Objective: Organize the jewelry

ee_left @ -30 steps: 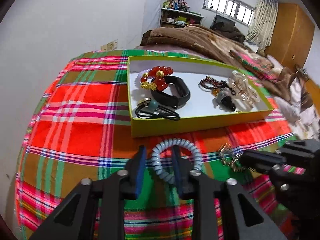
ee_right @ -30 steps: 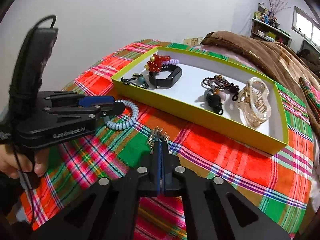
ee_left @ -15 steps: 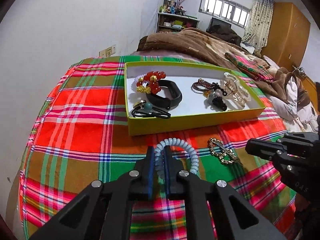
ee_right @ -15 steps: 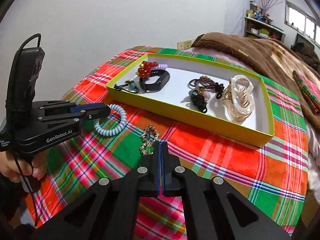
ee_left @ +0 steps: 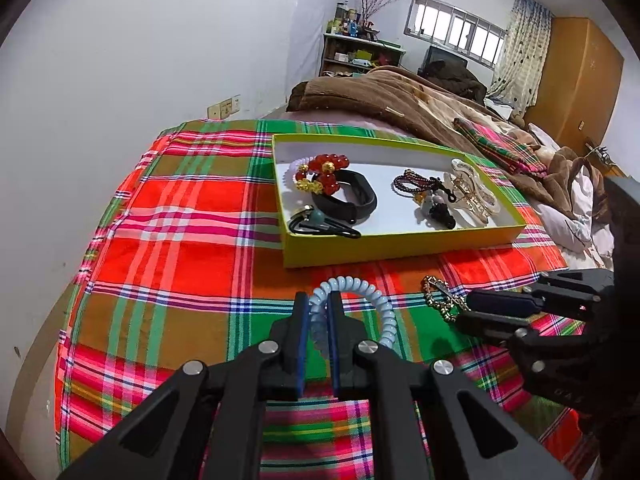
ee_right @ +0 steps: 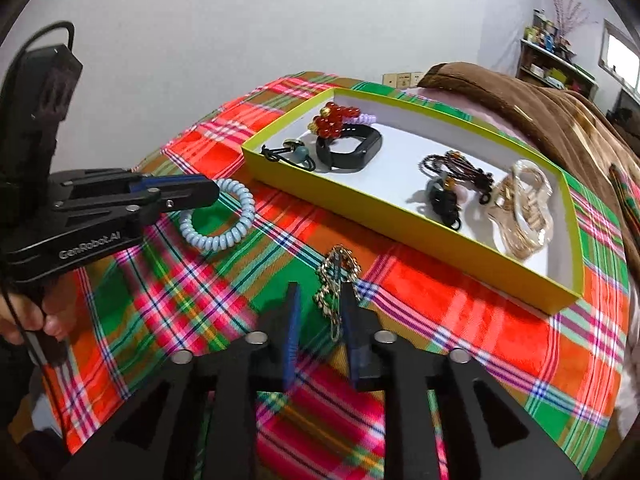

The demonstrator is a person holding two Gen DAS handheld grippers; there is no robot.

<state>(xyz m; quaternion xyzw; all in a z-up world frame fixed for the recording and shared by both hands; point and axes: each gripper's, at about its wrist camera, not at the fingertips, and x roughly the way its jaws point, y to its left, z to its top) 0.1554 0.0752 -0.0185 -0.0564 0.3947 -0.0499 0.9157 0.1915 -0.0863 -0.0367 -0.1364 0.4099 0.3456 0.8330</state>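
Observation:
A pale blue coil hair tie (ee_left: 381,312) lies on the plaid cloth, and my left gripper (ee_left: 318,305) is shut on its near left side. The same coil hair tie (ee_right: 218,220) shows in the right wrist view with the left gripper (ee_right: 188,196) pinching its edge. A gold chain ornament (ee_right: 335,276) lies flat on the cloth. My right gripper (ee_right: 321,300) has its jaws opening, with the near end of the ornament between the fingers and the pads off it. From the left wrist view, the gold ornament (ee_left: 440,298) sits at the right gripper's (ee_left: 480,312) tips.
A yellow-green box (ee_left: 400,247) stands just beyond, holding a red bead bracelet (ee_left: 326,172), a black band (ee_left: 352,200), hair ties, a dark bead string (ee_right: 456,166) and a clear claw clip (ee_right: 524,208). A brown blanket (ee_right: 540,100) lies behind. A hand (ee_right: 28,316) holds the left gripper.
My right gripper's jaws went from shut to apart, with the gold ornament now lying between them. My left gripper closed onto the coil hair tie and stays on it.

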